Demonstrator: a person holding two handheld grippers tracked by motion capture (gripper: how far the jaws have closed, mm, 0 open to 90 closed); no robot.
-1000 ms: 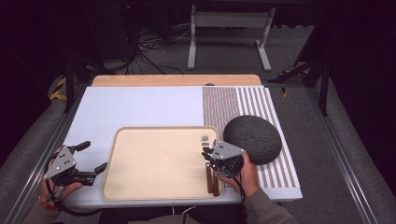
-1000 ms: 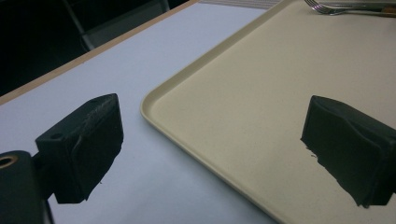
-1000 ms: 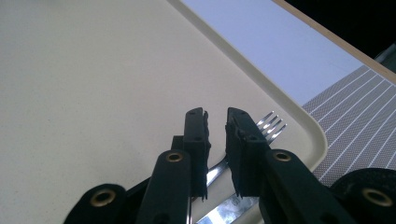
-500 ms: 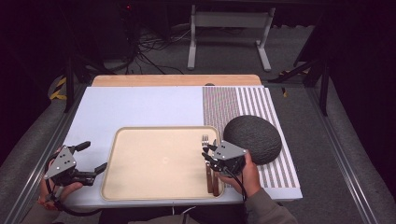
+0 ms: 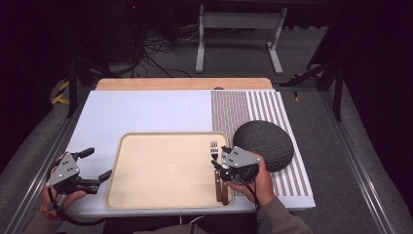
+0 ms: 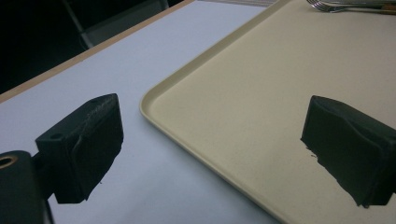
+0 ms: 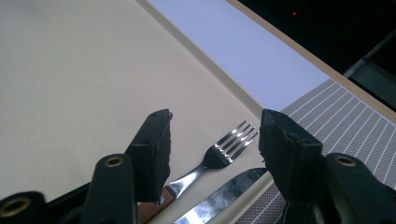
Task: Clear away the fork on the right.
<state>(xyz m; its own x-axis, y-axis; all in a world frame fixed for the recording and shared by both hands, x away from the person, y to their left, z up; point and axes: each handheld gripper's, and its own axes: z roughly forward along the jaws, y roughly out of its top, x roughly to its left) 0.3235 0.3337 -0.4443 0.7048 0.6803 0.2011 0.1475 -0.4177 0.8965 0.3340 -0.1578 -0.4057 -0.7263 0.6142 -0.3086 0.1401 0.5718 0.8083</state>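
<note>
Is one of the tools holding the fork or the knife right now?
No. The right tool has just been opening above the fork and knife, gripping neither. The left tool is open too.

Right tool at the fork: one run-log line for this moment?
right tool: open, jaws just opening, astride fork | fork, knife: on tray, right edge | left tool: open, over tray corner
</note>
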